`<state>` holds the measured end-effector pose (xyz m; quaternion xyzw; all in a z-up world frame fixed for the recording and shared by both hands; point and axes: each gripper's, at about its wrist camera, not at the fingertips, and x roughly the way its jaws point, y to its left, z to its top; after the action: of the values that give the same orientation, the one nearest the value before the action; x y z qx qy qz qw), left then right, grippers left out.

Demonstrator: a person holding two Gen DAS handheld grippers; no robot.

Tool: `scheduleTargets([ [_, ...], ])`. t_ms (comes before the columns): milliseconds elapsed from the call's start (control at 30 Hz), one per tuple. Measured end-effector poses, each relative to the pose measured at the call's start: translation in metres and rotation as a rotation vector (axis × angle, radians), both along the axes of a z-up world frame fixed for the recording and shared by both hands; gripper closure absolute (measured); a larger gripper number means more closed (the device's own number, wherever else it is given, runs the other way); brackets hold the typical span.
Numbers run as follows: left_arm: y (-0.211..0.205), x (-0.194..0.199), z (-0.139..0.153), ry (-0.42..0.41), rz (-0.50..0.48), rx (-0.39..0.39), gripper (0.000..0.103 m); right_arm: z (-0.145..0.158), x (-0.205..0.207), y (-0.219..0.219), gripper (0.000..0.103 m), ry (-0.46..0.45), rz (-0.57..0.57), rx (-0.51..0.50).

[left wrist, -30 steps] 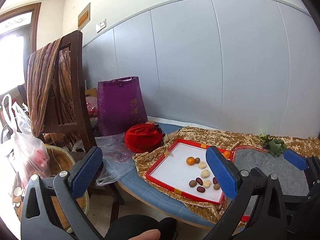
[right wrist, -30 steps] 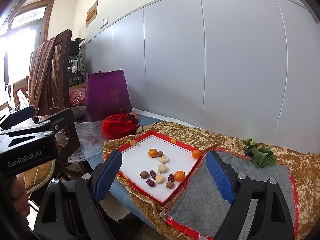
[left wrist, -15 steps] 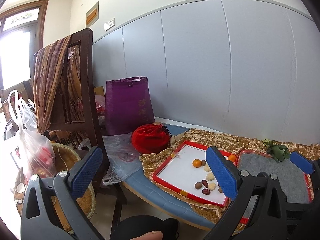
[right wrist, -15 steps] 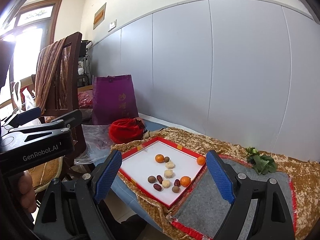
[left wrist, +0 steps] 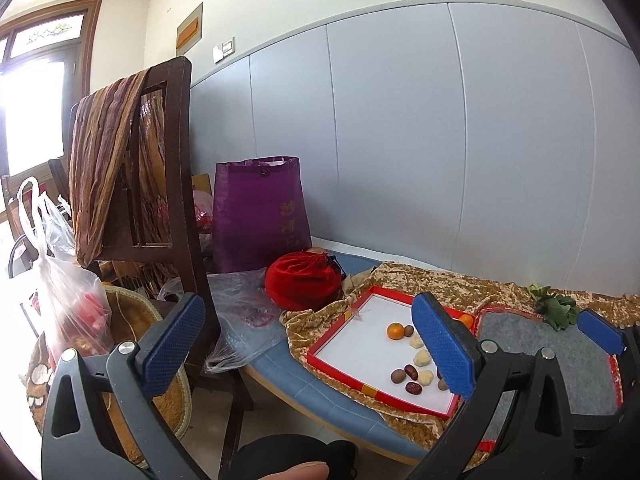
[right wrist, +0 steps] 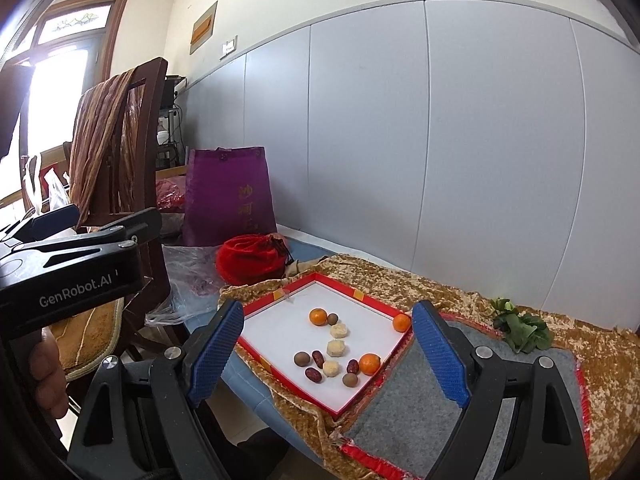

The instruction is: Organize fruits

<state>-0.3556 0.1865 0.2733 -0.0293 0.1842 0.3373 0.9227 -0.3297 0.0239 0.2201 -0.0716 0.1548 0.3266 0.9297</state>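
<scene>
Both grippers wide and empty, short of the fruit tray

The right gripper [right wrist: 326, 350] and left gripper [left wrist: 316, 346] hang with jaws spread, holding nothing. Beyond them the fruits [right wrist: 336, 350] lie loose and unsorted in the red-rimmed tray [right wrist: 362, 294], so sorting seems not yet begun. A grey mat [right wrist: 420, 404] lies beside it; farther back, leafy greens [right wrist: 520, 330], a red pouch [right wrist: 250, 258] and a purple bag [right wrist: 228, 194], none blocking.
</scene>
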Motion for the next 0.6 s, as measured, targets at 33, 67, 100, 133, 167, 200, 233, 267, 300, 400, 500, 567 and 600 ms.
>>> scheduleTargets([
  [33, 0.0, 0.0, 0.0, 0.002, -0.001, 0.001, 0.0, 0.0, -0.001, 0.001, 0.016, -0.003, 0.0, -0.002],
  [67, 0.0, 0.0, 0.0, 0.004, 0.0, 0.003, 0.0, 0.0, -0.001, 0.002, 0.016, -0.006, 0.001, -0.004],
  [100, 0.0, -0.001, 0.0, 0.003, 0.0, 0.004, 0.0, 0.0, -0.001, 0.003, 0.016, -0.007, 0.0, -0.005],
  [133, 0.0, -0.002, 0.0, 0.002, -0.001, 0.003, 0.0, 0.0, -0.002, 0.003, 0.016, -0.007, -0.003, -0.006],
  [167, 0.0, -0.002, 0.001, 0.002, -0.001, 0.003, 0.0, 0.0, -0.002, 0.003, 0.016, -0.007, -0.008, -0.004],
  [200, -0.001, -0.002, 0.001, 0.001, 0.0, 0.004, 0.0, -0.001, -0.002, 0.003, 0.016, -0.005, -0.013, -0.004],
  [233, -0.001, -0.003, 0.001, 0.0, 0.001, 0.006, 0.0, -0.001, -0.001, 0.003, 0.016, -0.003, -0.02, -0.003],
  [267, -0.002, -0.004, 0.002, -0.001, 0.002, 0.008, 0.0, -0.001, -0.001, 0.002, 0.016, -0.001, -0.027, -0.002],
  [300, -0.002, -0.005, 0.003, -0.004, 0.002, 0.009, 0.0, -0.001, 0.0, 0.001, 0.016, 0.001, -0.028, 0.0],
  [400, -0.004, -0.008, 0.005, -0.011, -0.001, 0.005, 0.0, 0.0, -0.001, -0.001, 0.016, 0.003, -0.032, 0.004],
  [500, -0.006, -0.011, 0.007, -0.017, -0.005, 0.008, 0.0, 0.001, -0.001, -0.002, 0.016, 0.001, -0.032, 0.006],
  [567, -0.008, -0.013, 0.008, -0.021, -0.008, 0.012, 0.0, 0.002, -0.003, -0.002, 0.016, -0.002, -0.031, 0.007],
  [600, -0.008, -0.014, 0.009, -0.023, -0.011, 0.012, 0.0, 0.002, -0.004, -0.002, 0.016, -0.005, -0.031, 0.007],
])
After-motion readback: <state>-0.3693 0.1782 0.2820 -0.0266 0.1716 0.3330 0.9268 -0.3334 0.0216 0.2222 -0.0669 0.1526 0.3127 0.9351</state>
